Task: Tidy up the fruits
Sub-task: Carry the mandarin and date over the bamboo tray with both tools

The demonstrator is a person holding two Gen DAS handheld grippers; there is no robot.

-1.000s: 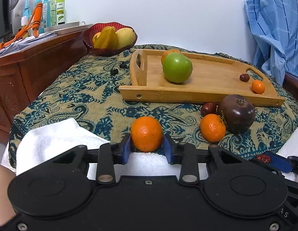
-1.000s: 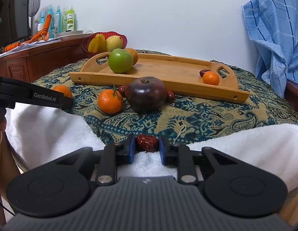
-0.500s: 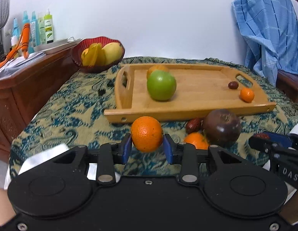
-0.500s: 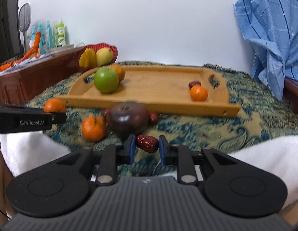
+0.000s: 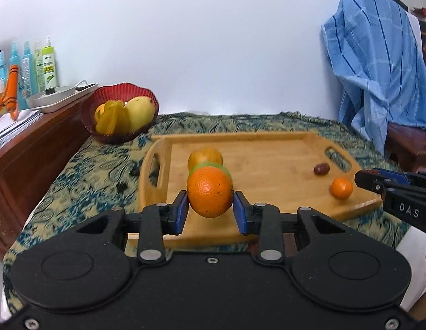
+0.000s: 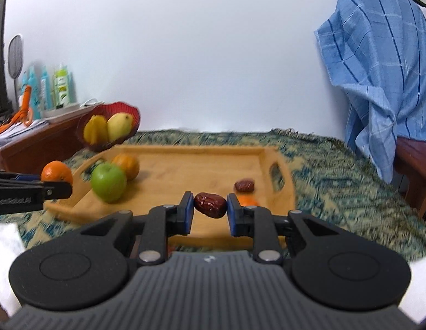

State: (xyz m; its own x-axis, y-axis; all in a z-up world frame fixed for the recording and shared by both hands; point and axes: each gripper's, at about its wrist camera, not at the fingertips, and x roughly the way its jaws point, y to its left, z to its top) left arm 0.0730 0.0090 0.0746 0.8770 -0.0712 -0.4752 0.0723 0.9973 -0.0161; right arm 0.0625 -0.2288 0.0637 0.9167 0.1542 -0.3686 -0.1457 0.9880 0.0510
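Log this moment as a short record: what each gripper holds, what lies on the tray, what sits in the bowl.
left gripper: shut on orange
right gripper: shut on red date
wooden tray: green apple, an orange fruit behind it, small tangerine, second date
red bowl: yellow fruit
surface: patterned cloth

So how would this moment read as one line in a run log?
left gripper: shut on orange | right gripper: shut on red date | both above wooden tray
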